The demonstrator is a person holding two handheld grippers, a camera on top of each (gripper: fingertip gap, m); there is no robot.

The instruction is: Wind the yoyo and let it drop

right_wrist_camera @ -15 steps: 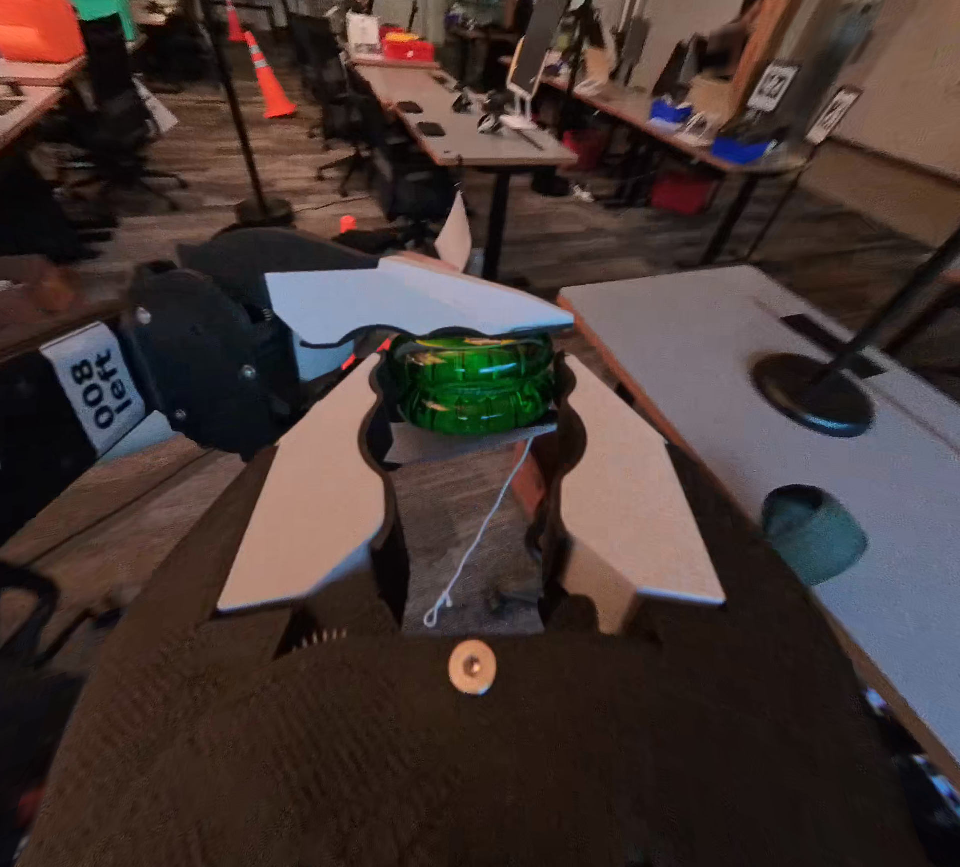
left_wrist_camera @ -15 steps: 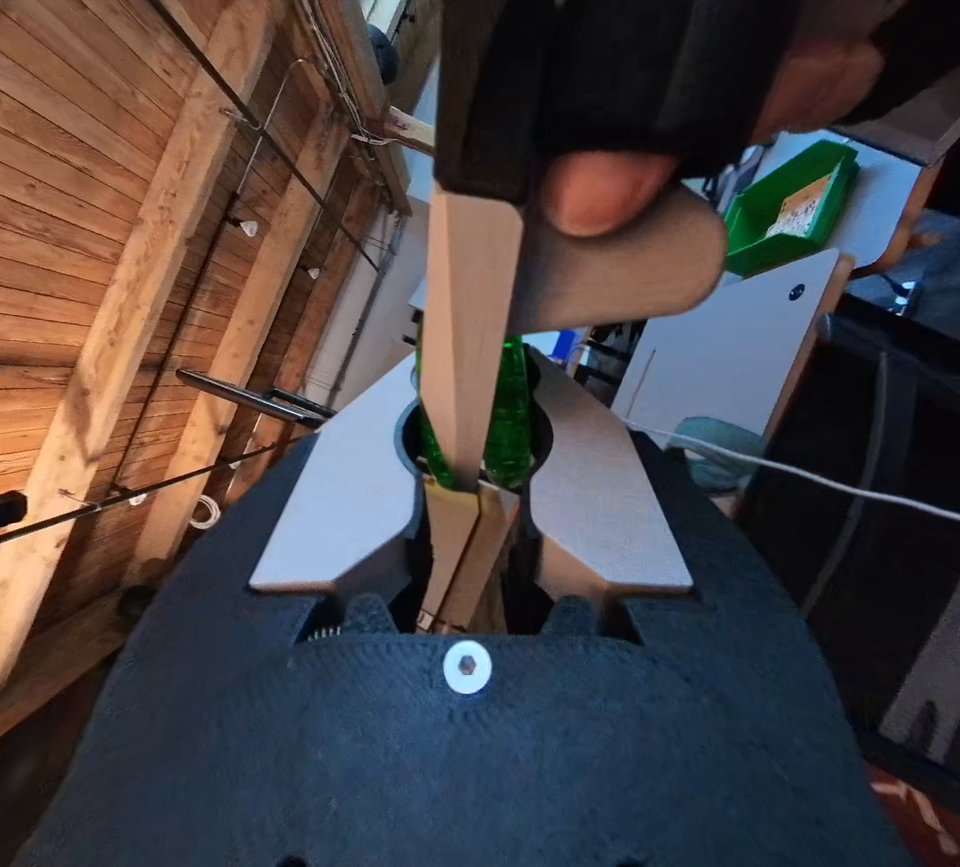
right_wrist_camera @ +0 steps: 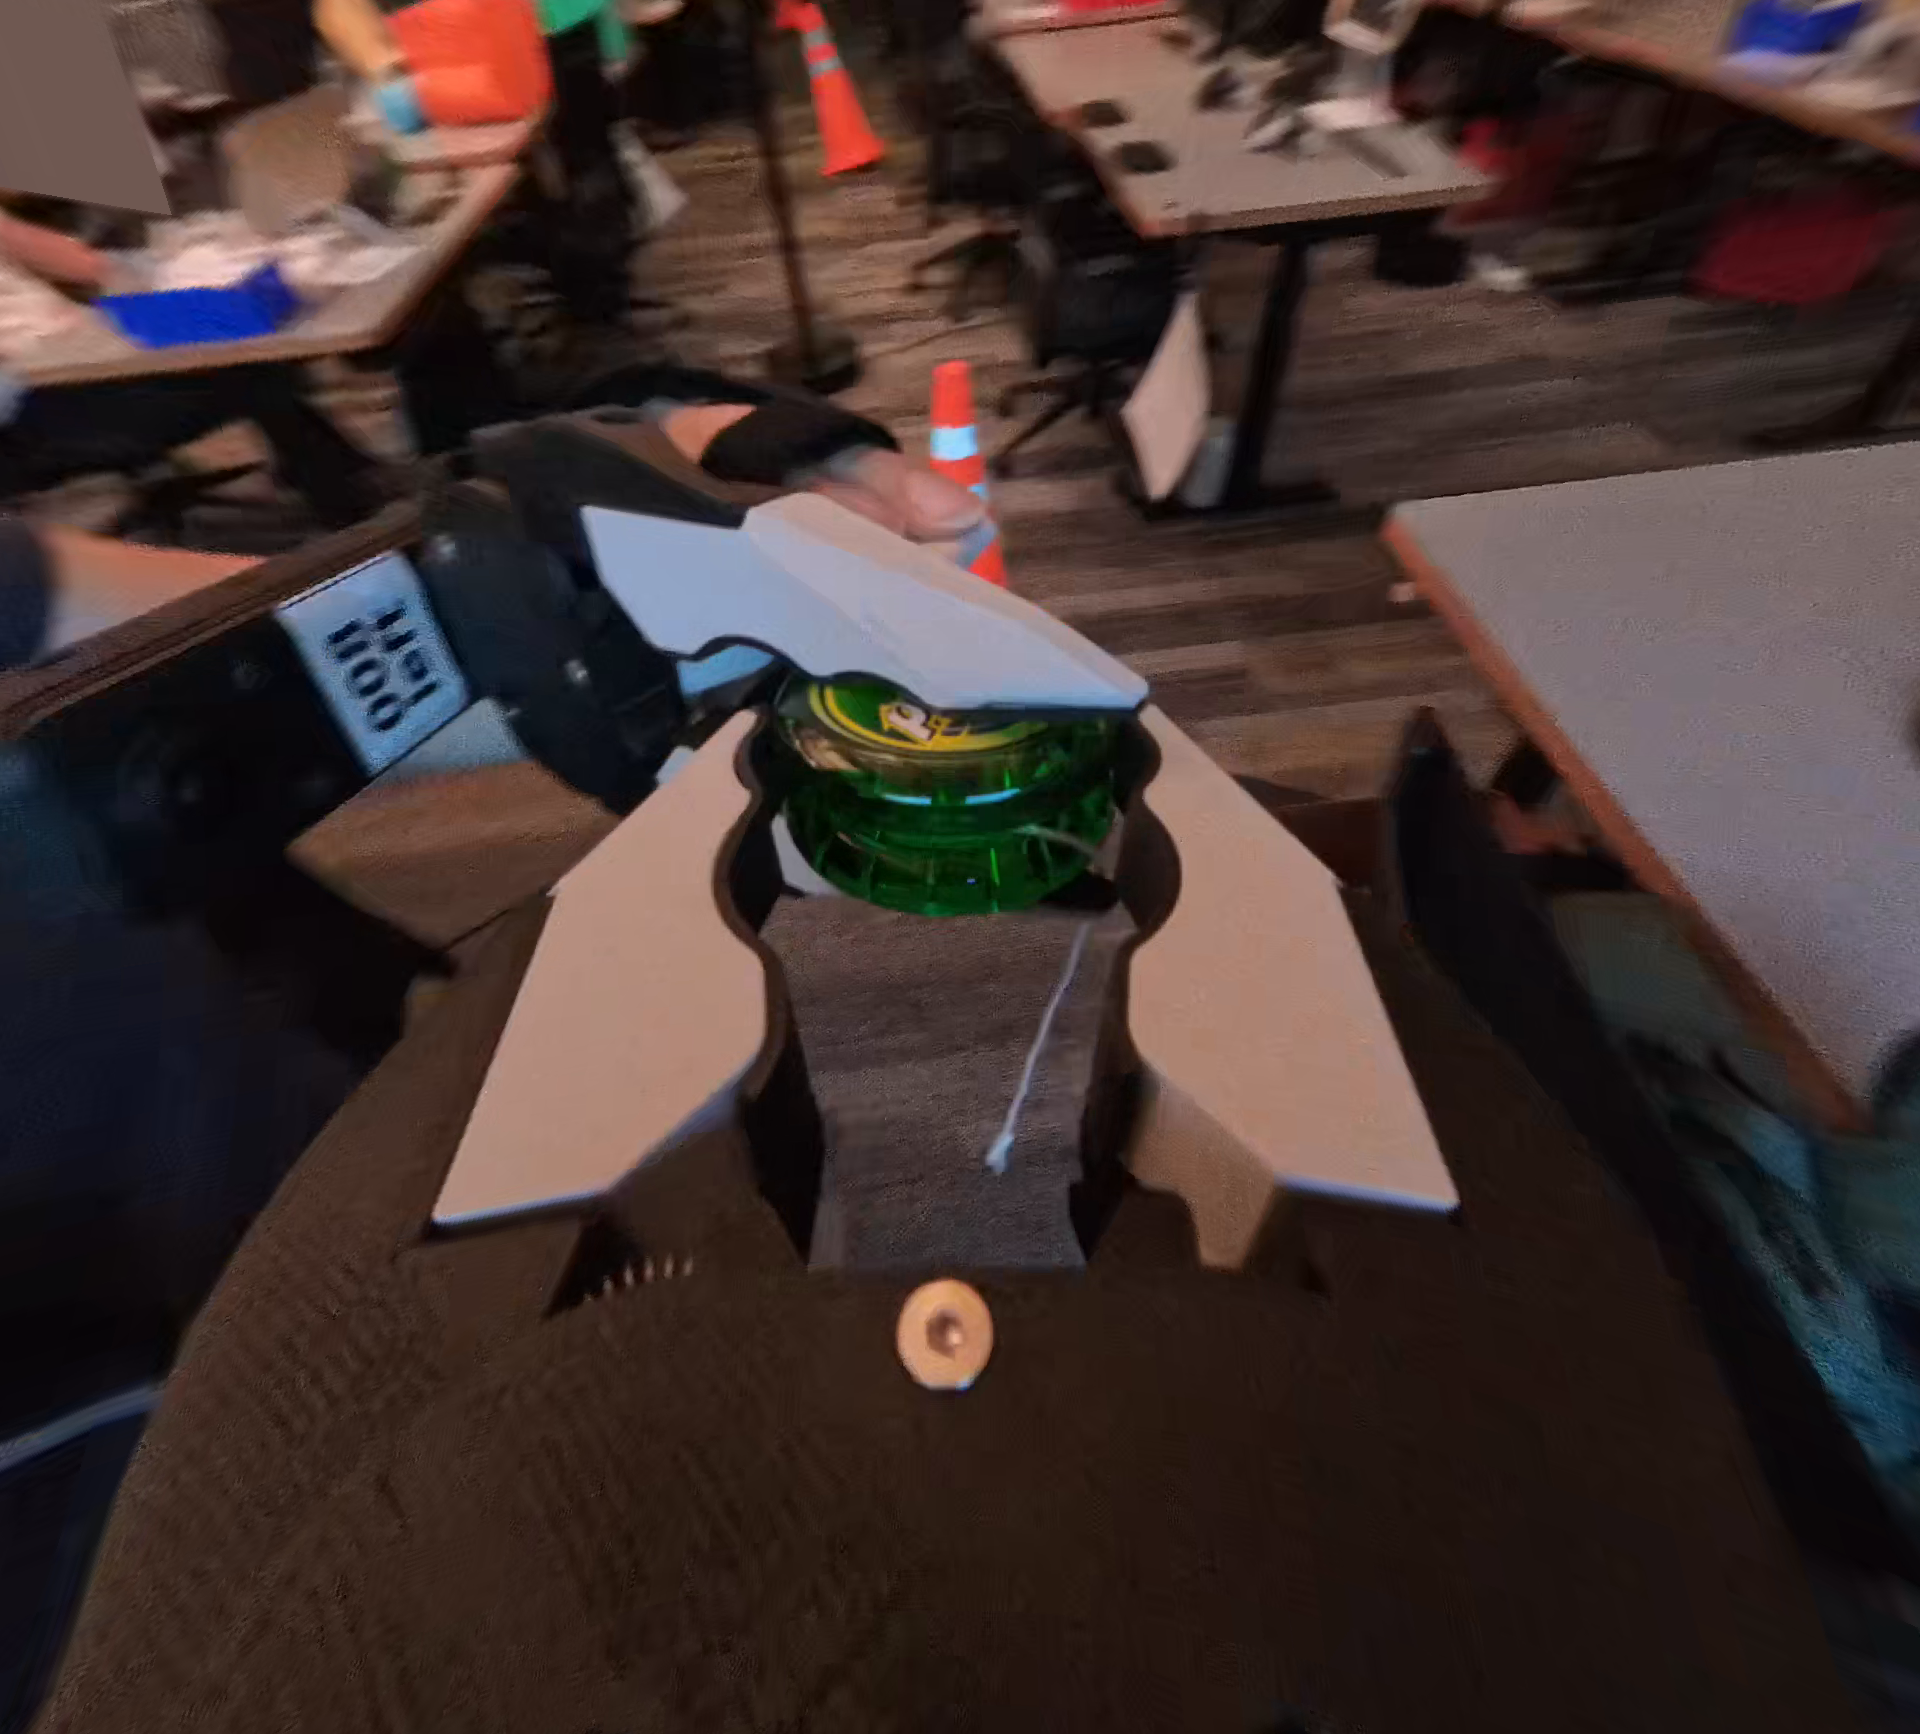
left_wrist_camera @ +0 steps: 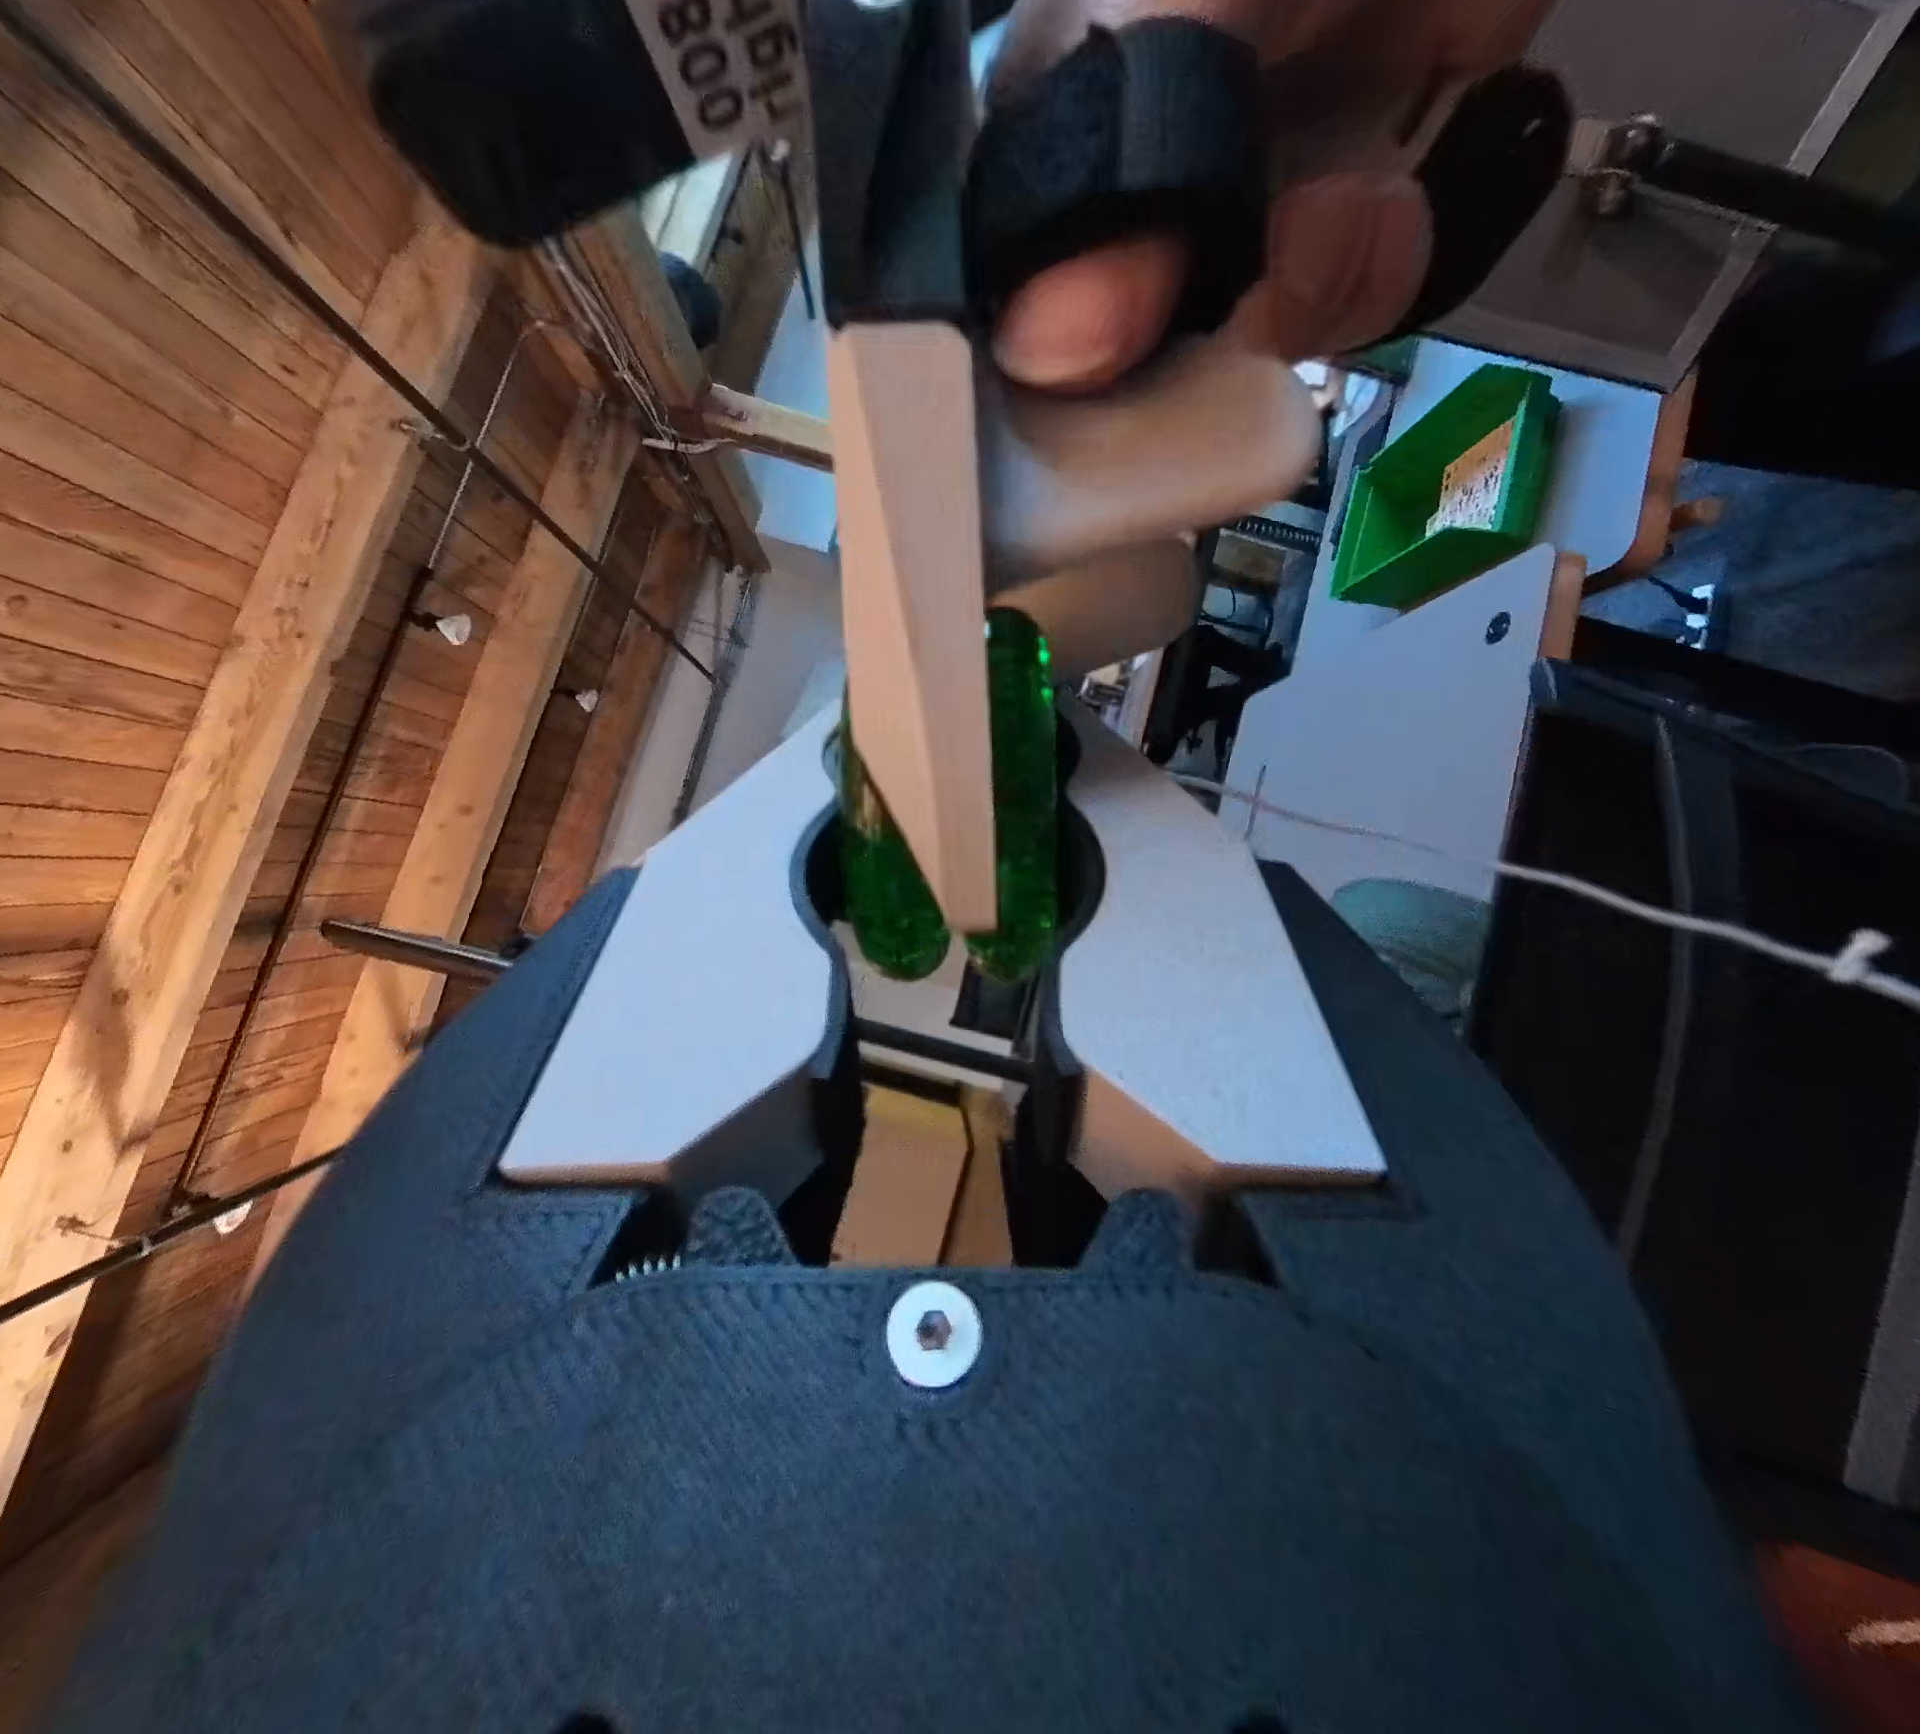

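I saw a grey table with a brown edge just right of the orange cone. The cone stood on the dark plank floor. Beyond the cone, another table carried small dark items, too blurred to identify.

Pulling the right gripper up and back from the left gripper, showing more of the green yoyo than half a second ago. Tilting the yoyo so its yellow top face is now showing. Swinging the white string lower, with its knot coming into sight
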